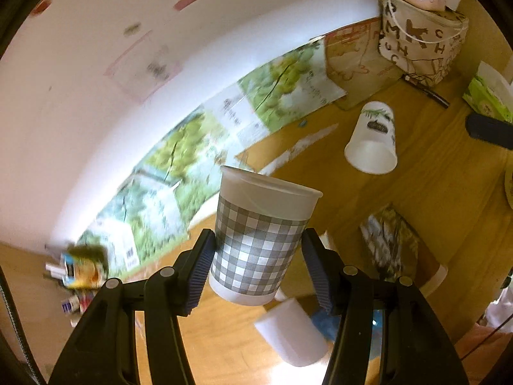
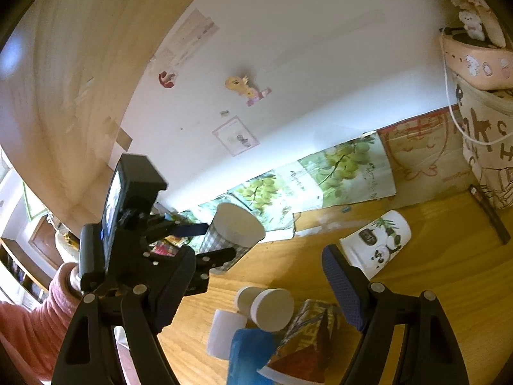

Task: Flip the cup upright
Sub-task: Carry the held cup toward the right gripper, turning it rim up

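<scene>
My left gripper is shut on a grey checked paper cup and holds it above the wooden table, mouth up and slightly tilted. The same cup shows in the right wrist view, held by the left gripper. My right gripper is open and empty above the table. A white panda cup lies on its side ahead of the right gripper; it also shows in the left wrist view.
Several more cups lie on the wooden table: a plain white one, a blue one and a patterned one. A printed bag stands at the back right. Fruit posters lean on the wall.
</scene>
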`<state>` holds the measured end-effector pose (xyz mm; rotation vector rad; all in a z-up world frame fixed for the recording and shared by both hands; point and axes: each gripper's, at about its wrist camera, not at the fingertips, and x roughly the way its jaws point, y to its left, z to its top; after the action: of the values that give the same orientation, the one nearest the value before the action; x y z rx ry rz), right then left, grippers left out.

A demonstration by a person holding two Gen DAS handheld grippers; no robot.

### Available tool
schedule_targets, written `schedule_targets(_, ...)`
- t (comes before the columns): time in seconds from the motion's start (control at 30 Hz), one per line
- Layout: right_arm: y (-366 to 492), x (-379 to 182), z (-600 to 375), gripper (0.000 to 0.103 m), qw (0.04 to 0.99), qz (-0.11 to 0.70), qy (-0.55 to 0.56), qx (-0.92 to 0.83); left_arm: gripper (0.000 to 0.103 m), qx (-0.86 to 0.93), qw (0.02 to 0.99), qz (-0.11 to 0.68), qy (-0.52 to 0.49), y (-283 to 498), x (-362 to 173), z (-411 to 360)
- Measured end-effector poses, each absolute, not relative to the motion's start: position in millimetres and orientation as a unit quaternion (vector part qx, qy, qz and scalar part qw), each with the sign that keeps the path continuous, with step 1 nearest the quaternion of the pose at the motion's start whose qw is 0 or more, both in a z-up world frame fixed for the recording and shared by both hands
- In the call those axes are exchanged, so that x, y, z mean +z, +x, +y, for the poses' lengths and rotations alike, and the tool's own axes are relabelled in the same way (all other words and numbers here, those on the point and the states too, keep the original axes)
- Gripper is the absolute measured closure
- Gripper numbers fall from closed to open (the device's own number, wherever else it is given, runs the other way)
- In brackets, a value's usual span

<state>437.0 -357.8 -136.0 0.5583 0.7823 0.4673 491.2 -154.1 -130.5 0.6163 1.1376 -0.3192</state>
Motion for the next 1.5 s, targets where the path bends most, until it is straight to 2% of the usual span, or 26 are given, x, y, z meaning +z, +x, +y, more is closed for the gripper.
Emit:
schedule_targets(0.33, 434.2, -136.8, -343.5, 0.021, 0.849, 0.395, 0.27, 0.226, 0.043, -0.106, 0.793, 0.56, 0.214, 461.2, -130.3, -102.4)
schedule_targets(0.97, 383.6, -154.6, -247.8, 0.021, 0.81, 0.47, 0.21, 0.281, 0.043, -0.05, 0.795, 0.585, 0.152, 378.4, -138.3, -29.6)
schedule_targets(1.5, 311.9, -185.3, -214.2, 0.021, 0.779, 0.522, 0.211, 0.275, 0.043, -0.048, 0.758, 0.644, 0.094, 308.9, -180.8, -12.1)
